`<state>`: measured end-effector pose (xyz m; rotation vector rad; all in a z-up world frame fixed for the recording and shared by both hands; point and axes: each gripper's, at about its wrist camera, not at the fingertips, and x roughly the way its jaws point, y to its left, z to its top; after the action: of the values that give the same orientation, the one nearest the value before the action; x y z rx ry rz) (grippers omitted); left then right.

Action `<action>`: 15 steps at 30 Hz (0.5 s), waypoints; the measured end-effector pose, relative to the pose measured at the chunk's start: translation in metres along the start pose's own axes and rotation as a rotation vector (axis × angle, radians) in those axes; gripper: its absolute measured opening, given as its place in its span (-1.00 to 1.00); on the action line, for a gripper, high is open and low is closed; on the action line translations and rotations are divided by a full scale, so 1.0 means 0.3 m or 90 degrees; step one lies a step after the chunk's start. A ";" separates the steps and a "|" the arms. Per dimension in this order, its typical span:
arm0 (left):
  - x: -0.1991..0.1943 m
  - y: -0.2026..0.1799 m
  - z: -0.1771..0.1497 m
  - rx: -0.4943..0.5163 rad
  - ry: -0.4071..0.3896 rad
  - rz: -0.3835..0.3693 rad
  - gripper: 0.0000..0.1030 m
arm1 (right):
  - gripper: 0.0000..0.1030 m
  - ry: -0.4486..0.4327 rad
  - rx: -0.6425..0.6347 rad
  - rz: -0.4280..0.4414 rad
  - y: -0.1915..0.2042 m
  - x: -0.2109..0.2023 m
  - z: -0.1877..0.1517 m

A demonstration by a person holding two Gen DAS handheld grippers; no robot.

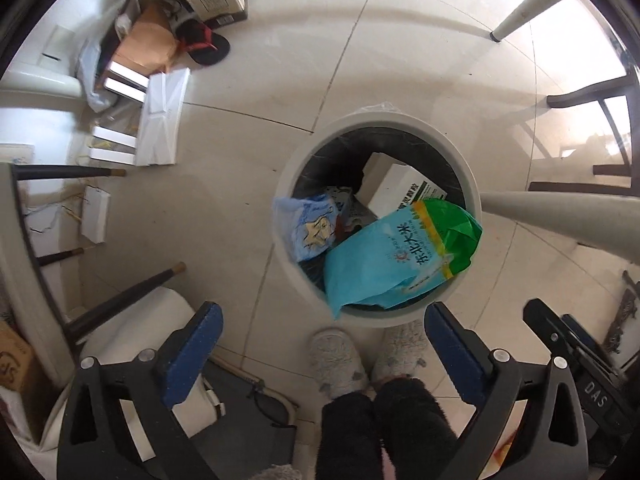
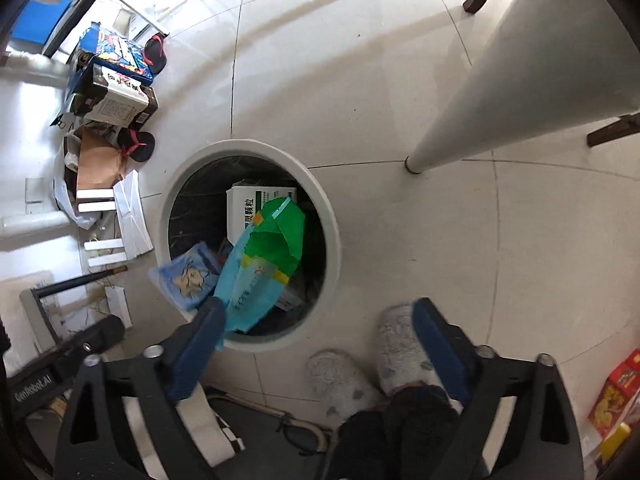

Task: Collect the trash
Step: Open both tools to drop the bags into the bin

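I am standing on a pale tiled floor (image 1: 240,208) under a table, looking straight down, my slippers (image 1: 338,362) at the foot of the bin. Along the left wall lies a heap of stuff: white boxes (image 1: 160,120), a brown paper bag (image 1: 146,42), a sandal (image 1: 204,46) and printed cartons (image 2: 116,100); I can't tell which of it counts as trash, so grabbing the wrong thing is one risk. My left hand-held gripper (image 1: 324,332) hangs spread wide and empty above the near edge of the bin (image 1: 474,196), and so does my right hand-held gripper (image 2: 320,328), its left finger (image 2: 204,332) crossing in front of the rice bag's lower corner; whether it touches, I cannot tell. The trash is in the bin: a blue pouch (image 1: 306,228) propped on the left rim, a white box (image 1: 394,188) deeper in, and the blue-green rice bag (image 1: 396,256) draped over the near rim. I judge that bag the weak point: it sits high and half out, so a brush from a finger could drag it onto the floor, and the pouch could tip out likewise. To the right, the table leg (image 2: 516,76) stands near the bin, and I could knock it when swinging away.
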<state>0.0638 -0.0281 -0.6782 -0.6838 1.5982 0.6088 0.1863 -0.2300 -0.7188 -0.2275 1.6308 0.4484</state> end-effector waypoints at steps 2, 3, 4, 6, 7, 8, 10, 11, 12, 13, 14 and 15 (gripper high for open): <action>-0.033 -0.003 -0.029 0.002 -0.004 0.013 1.00 | 0.99 -0.006 -0.024 -0.014 0.008 -0.042 -0.024; -0.052 -0.004 -0.043 0.004 -0.007 0.019 1.00 | 0.99 -0.010 -0.035 -0.022 0.014 -0.067 -0.038; -0.076 -0.005 -0.062 0.004 -0.008 0.024 1.00 | 0.99 -0.012 -0.043 -0.027 0.016 -0.089 -0.048; -0.135 -0.004 -0.103 0.004 -0.012 0.029 1.00 | 0.99 -0.016 -0.060 -0.038 0.020 -0.158 -0.072; -0.171 -0.006 -0.125 0.004 -0.014 0.033 1.00 | 0.99 -0.017 -0.065 -0.041 0.020 -0.197 -0.084; -0.211 -0.007 -0.151 0.006 -0.017 0.035 1.00 | 0.99 -0.018 -0.068 -0.040 0.020 -0.238 -0.095; -0.297 -0.011 -0.196 0.008 -0.024 0.035 1.00 | 0.99 -0.020 -0.075 -0.035 0.012 -0.334 -0.118; -0.345 -0.016 -0.217 0.011 -0.031 0.033 1.00 | 0.99 -0.021 -0.080 -0.031 0.009 -0.387 -0.133; -0.405 -0.020 -0.242 0.014 -0.039 0.029 1.00 | 0.99 -0.024 -0.086 -0.030 0.011 -0.457 -0.148; -0.448 -0.022 -0.260 0.016 -0.046 0.025 1.00 | 0.99 -0.025 -0.091 -0.026 0.010 -0.505 -0.161; -0.512 -0.024 -0.282 0.020 -0.054 0.019 1.00 | 0.99 -0.024 -0.095 -0.013 0.006 -0.570 -0.174; -0.570 -0.023 -0.300 0.021 -0.062 0.013 1.00 | 0.99 -0.023 -0.101 -0.007 0.006 -0.629 -0.187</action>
<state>0.0237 -0.0823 -0.4970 -0.6046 1.5228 0.6200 0.1565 -0.2735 -0.5292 -0.3448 1.5593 0.5707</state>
